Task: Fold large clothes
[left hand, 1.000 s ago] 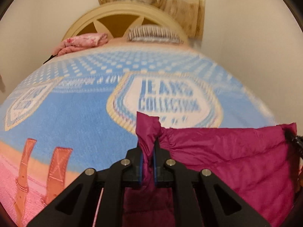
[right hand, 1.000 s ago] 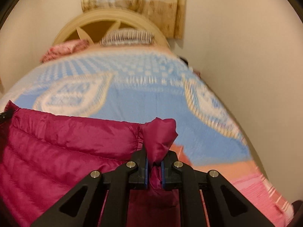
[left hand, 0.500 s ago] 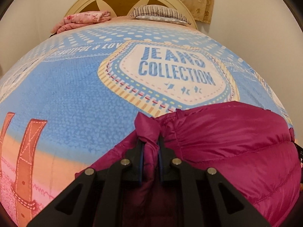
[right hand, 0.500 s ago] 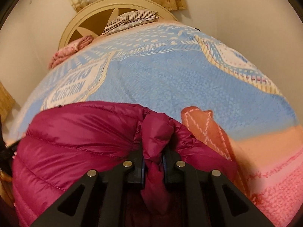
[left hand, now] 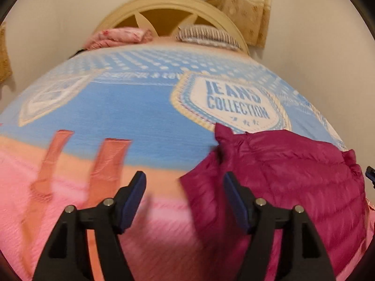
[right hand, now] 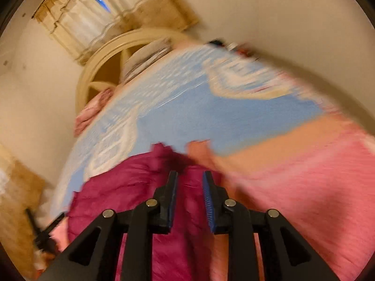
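From my left wrist camera, the left gripper [left hand: 185,182] has its jaws wide apart and opening, with nothing pinched between them; I see pink bedspread [left hand: 117,117] through the gap. The magenta jacket [left hand: 276,175] lies folded on the bed toward its near right edge; its left edge sits just inside the gripper's right finger, and I cannot tell if it touches the pad. Pillows [left hand: 206,35] rest at the headboard [left hand: 164,7] end. From my right wrist camera, heavily blurred and rolled, the right gripper [right hand: 189,185] has its jaws a little way apart and opening; the jacket [right hand: 131,187] lies beneath and between them, but the pads do not appear to press on it. The jacket spreads left of the gripper, at the bedspread [right hand: 304,175]'s near edge.
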A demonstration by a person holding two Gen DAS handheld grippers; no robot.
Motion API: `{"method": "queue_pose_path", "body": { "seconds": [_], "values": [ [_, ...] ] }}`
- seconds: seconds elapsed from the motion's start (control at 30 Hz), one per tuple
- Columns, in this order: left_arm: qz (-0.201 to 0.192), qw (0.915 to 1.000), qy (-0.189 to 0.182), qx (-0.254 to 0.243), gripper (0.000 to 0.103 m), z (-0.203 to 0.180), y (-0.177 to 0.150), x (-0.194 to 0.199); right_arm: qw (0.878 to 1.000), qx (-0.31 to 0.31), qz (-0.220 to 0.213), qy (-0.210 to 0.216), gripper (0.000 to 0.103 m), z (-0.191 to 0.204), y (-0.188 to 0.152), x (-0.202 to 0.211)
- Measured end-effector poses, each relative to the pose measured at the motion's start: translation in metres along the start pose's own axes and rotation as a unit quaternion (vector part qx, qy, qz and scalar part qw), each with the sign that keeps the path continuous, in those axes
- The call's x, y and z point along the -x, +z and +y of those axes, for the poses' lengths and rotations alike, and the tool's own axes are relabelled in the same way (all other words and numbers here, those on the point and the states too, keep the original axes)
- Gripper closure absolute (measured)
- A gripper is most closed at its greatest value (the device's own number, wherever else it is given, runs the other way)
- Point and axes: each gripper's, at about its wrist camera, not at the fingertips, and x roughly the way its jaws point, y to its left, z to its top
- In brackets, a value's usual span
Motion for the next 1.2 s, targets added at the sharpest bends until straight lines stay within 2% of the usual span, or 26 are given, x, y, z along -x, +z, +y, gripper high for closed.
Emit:
{"method": "queue_pose_path", "body": {
  "seconds": [0.1, 0.23, 0.3, 0.37, 0.43, 0.5, 0.63, 0.73, 0.87, 0.93, 1.03, 1.1, 1.17, 1.2],
  "values": [
    [-0.009, 0.9998, -0.019, -0.002, 0.032, -0.005, -0.014, 0.024, 0.999, 0.053, 0.002, 0.004, 0.081, 0.030, -0.020, 0.015],
    [-0.031, 0.9980, -0.043, -0.034, 0.032, -0.047, -0.036, 0.053, 0.986, 0.164, 0.006, 0.004, 0.081, 0.101, -0.062, 0.013],
    [-0.025, 0.9974, -0.047, -0.048, 0.032, -0.062, -0.046, 0.055, 0.982, 0.187, 0.014, -0.004, 0.081, 0.117, -0.077, 0.005],
    [-0.003, 0.9971, -0.036, -0.067, 0.032, -0.075, -0.059, 0.045, 0.983, 0.179, 0.036, -0.012, 0.081, 0.116, -0.086, -0.012],
    [0.020, 0.9978, -0.028, -0.057, 0.032, -0.073, -0.068, 0.034, 0.985, 0.159, 0.064, -0.031, 0.081, 0.097, -0.096, -0.027],
    [0.025, 0.9985, -0.034, -0.034, 0.029, -0.064, -0.075, 0.029, 0.987, 0.139, 0.075, -0.014, 0.084, 0.077, -0.104, -0.031],
    [0.033, 0.9989, -0.033, -0.011, 0.029, -0.053, -0.074, 0.029, 0.989, 0.127, 0.076, 0.013, 0.084, 0.056, -0.111, -0.010],
    [0.027, 0.9979, -0.059, 0.003, 0.030, -0.054, -0.059, 0.041, 0.988, 0.130, 0.085, 0.019, 0.084, 0.053, -0.103, 0.004],
    [-0.008, 0.9964, -0.083, -0.014, 0.030, -0.087, -0.039, 0.053, 0.993, 0.117, 0.020, 0.027, 0.084, 0.057, -0.049, 0.023],
    [0.000, 0.9939, -0.110, -0.011, 0.030, -0.107, -0.032, 0.046, 0.993, 0.112, 0.016, 0.035, 0.084, 0.065, -0.025, 0.013],
    [0.023, 0.9900, -0.139, 0.001, 0.030, -0.137, -0.033, 0.028, 0.991, 0.124, 0.045, 0.030, 0.084, 0.081, 0.000, -0.027],
    [0.038, 0.9871, -0.155, 0.000, 0.030, -0.156, -0.042, 0.017, 0.987, 0.145, 0.067, -0.015, 0.084, 0.084, 0.009, -0.064],
    [0.036, 0.9902, -0.133, -0.024, 0.030, -0.172, -0.055, 0.007, 0.985, 0.136, 0.088, -0.061, 0.084, 0.070, 0.015, -0.089],
    [0.031, 0.9911, -0.125, -0.034, 0.030, -0.173, -0.058, 0.006, 0.985, 0.113, 0.104, -0.082, 0.089, 0.052, 0.017, -0.107]
  ]
}}
